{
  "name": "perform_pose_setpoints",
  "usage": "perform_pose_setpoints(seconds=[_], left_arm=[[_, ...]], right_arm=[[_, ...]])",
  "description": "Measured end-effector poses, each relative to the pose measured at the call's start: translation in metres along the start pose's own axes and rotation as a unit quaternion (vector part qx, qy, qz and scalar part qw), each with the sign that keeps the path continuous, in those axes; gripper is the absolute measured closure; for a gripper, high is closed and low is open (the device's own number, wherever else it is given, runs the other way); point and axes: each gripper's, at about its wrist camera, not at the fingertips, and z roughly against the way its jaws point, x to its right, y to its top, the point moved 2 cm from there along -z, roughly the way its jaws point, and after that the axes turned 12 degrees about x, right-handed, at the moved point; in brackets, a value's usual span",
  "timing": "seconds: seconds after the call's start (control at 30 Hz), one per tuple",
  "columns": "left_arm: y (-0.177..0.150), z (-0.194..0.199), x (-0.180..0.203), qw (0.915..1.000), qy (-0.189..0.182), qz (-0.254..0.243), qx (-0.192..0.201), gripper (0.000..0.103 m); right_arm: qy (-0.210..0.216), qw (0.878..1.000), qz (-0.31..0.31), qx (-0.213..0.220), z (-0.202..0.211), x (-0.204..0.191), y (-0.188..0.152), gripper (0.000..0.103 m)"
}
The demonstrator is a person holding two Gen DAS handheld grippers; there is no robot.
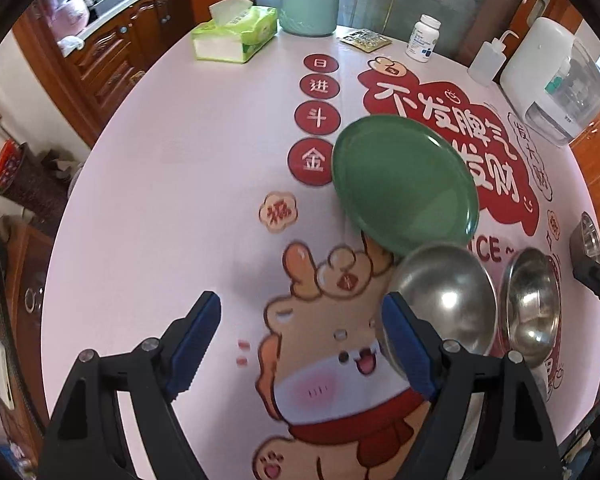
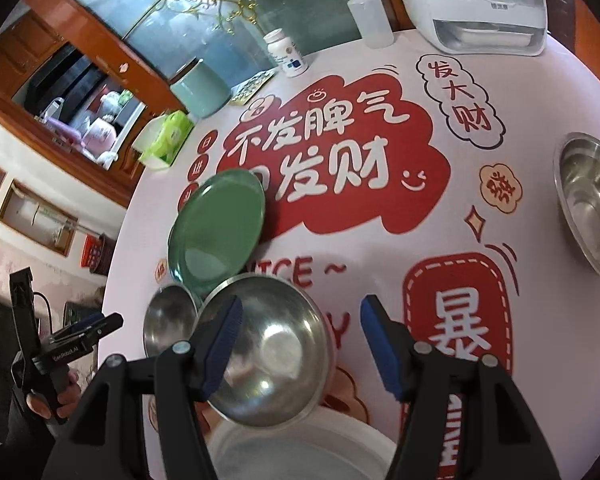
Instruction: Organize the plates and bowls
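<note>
Left wrist view looked down on a round bench (image 1: 160, 200) under a pink printed cloth, with the left tool (image 1: 300, 340) hanging over a cartoon print, its blue-padded jaws wide apart and nothing between them. Just past its right jaw sat a steel bowl (image 1: 448, 292), and touching that bowl's far side lay a green plate (image 1: 404, 184), toward the middle of the bench. A second steel bowl (image 1: 534, 312) stood just beside the first, nearer the right edge, and a third bowl (image 1: 590, 236) showed only in part at the right edge, behind a dark piece of the other tool. Along the far edge stood a tissue pack (image 1: 236, 32), a pale green jar (image 1: 310, 4), a pill bottle (image 1: 422, 38), a squeeze bottle (image 1: 486, 60) and a white appliance (image 1: 552, 80). Right wrist view showed the right tool (image 2: 300, 340) open at a middling width over the second bowl (image 2: 268, 352); its left jaw hung above the bowl's inside, the right jaw stood clear of the rim, and the pads pressed on nothing. Beside it lay the first bowl (image 2: 168, 320) and beyond them the plate (image 2: 220, 224). The third bowl (image 2: 592, 204) sat well apart at the right edge. A white dish rim (image 2: 300, 452) showed at the near edge. At lower left a hand (image 2: 48, 400) gripped the left tool's handle.
</note>
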Motion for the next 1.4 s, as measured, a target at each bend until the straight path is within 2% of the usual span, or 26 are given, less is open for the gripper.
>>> perform_pose_setpoints(seconds=[0.23, 0.53, 1.03, 1.23, 1.4], left_arm=[[0.036, -0.032, -0.009, 0.9996, -0.028, 0.000, -0.001, 0.021], [0.061, -0.076, -0.008, 0.9975, -0.066, 0.004, -0.023, 0.022], [0.062, -0.116, 0.001, 0.9938, -0.096, 0.019, -0.052, 0.024], [0.062, -0.125, 0.005, 0.9930, -0.098, 0.020, -0.063, 0.034], [0.060, -0.131, 0.007, 0.9925, -0.098, 0.019, -0.071, 0.040]], right_arm=[[-0.014, 1.000, -0.023, 0.004, -0.022, -0.012, 0.007, 0.041], [-0.002, 0.999, -0.046, -0.009, -0.061, -0.027, 0.022, 0.041], [0.019, 0.996, -0.060, -0.057, -0.121, -0.040, 0.025, 0.041], [0.018, 0.996, -0.054, -0.075, -0.135, -0.043, 0.022, 0.042], [0.022, 0.995, -0.049, -0.086, -0.143, -0.046, 0.020, 0.050]])
